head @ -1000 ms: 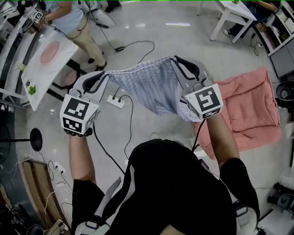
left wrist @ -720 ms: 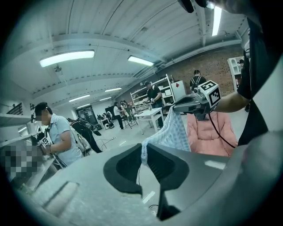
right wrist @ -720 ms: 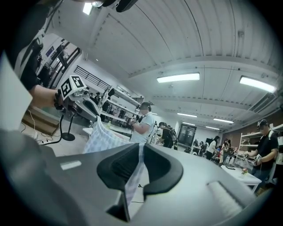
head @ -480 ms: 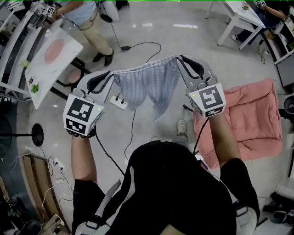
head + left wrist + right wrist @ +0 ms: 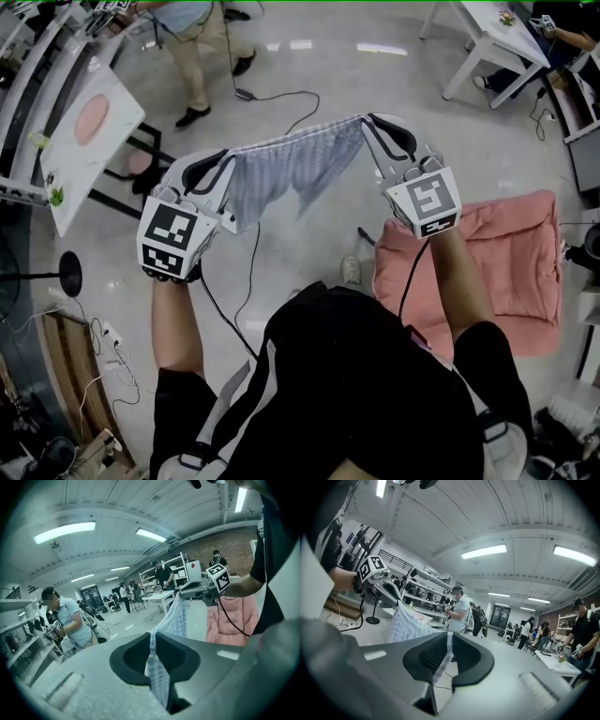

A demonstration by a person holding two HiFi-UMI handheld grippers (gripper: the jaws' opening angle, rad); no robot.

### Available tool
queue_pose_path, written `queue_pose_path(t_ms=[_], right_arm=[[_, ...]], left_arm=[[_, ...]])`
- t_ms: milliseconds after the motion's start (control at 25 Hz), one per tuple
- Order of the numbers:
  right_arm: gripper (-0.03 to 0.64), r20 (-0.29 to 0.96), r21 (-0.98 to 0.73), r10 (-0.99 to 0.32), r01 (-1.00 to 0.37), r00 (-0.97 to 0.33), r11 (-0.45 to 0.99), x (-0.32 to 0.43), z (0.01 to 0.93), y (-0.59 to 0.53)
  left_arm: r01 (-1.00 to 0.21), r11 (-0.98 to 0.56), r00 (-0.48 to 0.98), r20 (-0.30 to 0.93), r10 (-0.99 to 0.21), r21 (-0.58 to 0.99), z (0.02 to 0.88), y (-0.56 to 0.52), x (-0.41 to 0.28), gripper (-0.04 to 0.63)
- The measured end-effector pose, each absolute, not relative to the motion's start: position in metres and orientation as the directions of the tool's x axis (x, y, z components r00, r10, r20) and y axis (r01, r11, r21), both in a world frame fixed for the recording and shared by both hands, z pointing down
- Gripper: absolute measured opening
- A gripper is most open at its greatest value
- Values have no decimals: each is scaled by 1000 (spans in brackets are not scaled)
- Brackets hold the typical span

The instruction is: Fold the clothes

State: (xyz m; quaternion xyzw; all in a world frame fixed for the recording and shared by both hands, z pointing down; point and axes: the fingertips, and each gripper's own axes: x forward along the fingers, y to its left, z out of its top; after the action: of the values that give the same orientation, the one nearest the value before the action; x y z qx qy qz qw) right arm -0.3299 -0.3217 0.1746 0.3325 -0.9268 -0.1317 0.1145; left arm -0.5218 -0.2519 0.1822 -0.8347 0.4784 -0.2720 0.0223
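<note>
A light blue checked cloth (image 5: pixel 286 169) hangs stretched in the air between my two grippers, above the floor. My left gripper (image 5: pixel 229 157) is shut on its left corner; in the left gripper view the cloth (image 5: pixel 159 667) runs pinched between the dark pads (image 5: pixel 136 656). At the other end my right gripper (image 5: pixel 366 120) is shut on the right corner, and the fabric (image 5: pixel 440 660) passes between its pads (image 5: pixel 426 656) in the right gripper view. The cloth's lower part droops in a point between the grippers.
A pink padded garment (image 5: pixel 497 258) lies spread at the right on the floor. A white table (image 5: pixel 80 131) with a pink patch stands at the left, another white table (image 5: pixel 492 33) at the upper right. A person (image 5: pixel 187 28) stands beyond. Cables and a power strip cross the floor.
The cloth has been pulled tauter and hangs shorter than before. Both grippers have shifted across the room, with the pink garment and left table moving in view. Both grips unchanged.
</note>
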Motion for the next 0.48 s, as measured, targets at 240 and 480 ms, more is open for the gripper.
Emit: queue_pose_path(t_ms=[240,480], right_arm=[[40,153,369,-674,-591,-723,717,-268,177,-397],[40,142,389,-745,-655,-652,648,-171,172,-437]], left_arm=[[-784,-575,439,445,-780,-235,196,-325,-457,41],[-737,-644,518,443,-732,-204,196,-368,-359,41]])
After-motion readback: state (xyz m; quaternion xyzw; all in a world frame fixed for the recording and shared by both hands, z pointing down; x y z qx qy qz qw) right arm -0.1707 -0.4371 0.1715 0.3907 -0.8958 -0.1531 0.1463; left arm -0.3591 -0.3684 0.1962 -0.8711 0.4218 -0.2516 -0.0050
